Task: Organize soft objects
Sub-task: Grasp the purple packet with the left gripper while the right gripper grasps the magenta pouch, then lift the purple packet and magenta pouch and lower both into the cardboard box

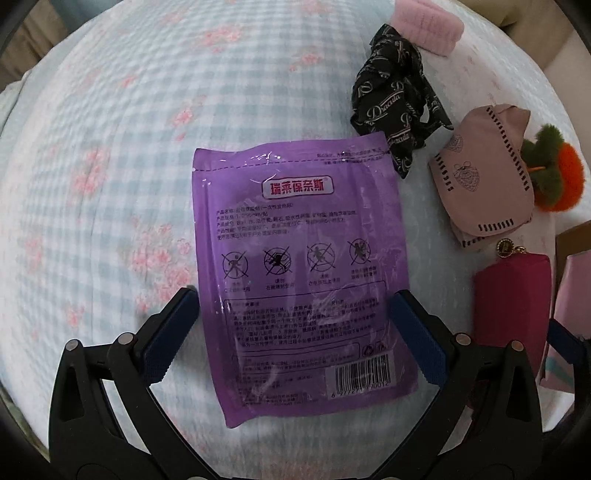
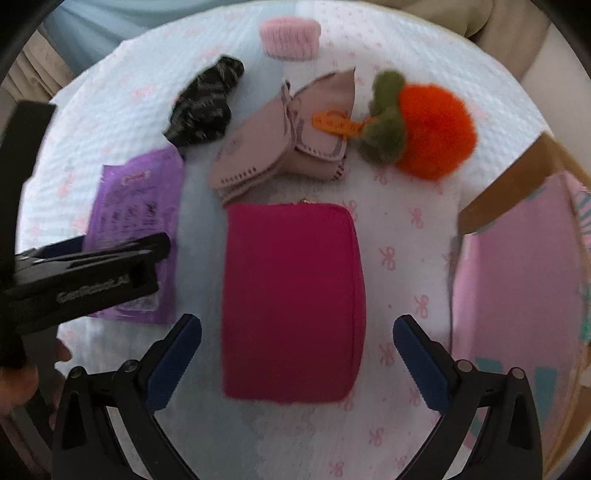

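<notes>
A flat purple packet (image 1: 295, 266) lies on the checked cloth; my left gripper (image 1: 291, 310) is open, its blue pads on either side of the packet's lower half. A magenta pouch (image 2: 291, 299) lies on the cloth; my right gripper (image 2: 295, 343) is open and straddles its near end. The pouch also shows in the left wrist view (image 1: 509, 302), and the packet in the right wrist view (image 2: 136, 221), partly under the left gripper's body (image 2: 81, 280). Behind lie a beige pouch (image 2: 284, 136), a black printed scrunchie (image 2: 207, 103), an orange-and-green pompom (image 2: 424, 122) and a pink band (image 2: 290, 35).
A cardboard box with a pink lining (image 2: 517, 258) stands at the right edge. The beige pouch (image 1: 484, 184), scrunchie (image 1: 399, 96), pompom (image 1: 557, 173) and pink band (image 1: 428, 26) sit to the right of the packet in the left wrist view.
</notes>
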Demonstrator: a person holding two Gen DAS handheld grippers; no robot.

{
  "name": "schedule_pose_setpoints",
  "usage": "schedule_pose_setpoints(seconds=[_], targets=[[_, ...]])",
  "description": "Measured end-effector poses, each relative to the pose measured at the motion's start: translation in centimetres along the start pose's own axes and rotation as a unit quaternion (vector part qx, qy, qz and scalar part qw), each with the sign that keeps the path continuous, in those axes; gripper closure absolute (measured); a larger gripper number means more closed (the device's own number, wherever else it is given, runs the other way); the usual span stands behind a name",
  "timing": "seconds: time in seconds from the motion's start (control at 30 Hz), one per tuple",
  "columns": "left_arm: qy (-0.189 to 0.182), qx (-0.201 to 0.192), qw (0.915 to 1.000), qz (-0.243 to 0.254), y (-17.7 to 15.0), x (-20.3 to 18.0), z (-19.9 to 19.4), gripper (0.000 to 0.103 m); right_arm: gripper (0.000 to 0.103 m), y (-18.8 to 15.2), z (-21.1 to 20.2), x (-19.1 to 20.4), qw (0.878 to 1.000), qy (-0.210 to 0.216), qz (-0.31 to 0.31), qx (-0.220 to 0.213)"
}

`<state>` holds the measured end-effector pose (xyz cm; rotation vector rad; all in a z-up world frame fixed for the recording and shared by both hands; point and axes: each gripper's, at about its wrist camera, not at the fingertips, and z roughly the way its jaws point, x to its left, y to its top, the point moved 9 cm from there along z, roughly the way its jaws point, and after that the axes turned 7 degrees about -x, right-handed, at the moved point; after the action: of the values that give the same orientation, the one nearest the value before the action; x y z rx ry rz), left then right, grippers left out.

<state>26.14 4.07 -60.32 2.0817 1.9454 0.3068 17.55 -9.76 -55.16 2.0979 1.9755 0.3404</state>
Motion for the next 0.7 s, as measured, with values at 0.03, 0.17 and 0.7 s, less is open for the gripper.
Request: schedule_pose_setpoints(seconds=[0.03, 0.17, 0.7], targets=[[0.000, 0.000, 1.0000, -0.002, 0.0, 0.0, 0.1, 0.000, 0.000, 0.0, 0.4, 0.0, 1.000, 0.000, -0.001, 0.006], [-0.005, 0.006, 0.9999, -0.007, 0.0, -0.3, 0.3, 0.000, 0.017, -0.1, 1.6, 0.5, 1.000, 0.008, -0.011, 0.026], [-0.015, -0.008, 0.9987, -0.047, 1.4, 4.6, -1.3, 0.067, 0.054, 1.0, 1.4, 1.8, 1.000, -0.001, -0.014, 0.007]])
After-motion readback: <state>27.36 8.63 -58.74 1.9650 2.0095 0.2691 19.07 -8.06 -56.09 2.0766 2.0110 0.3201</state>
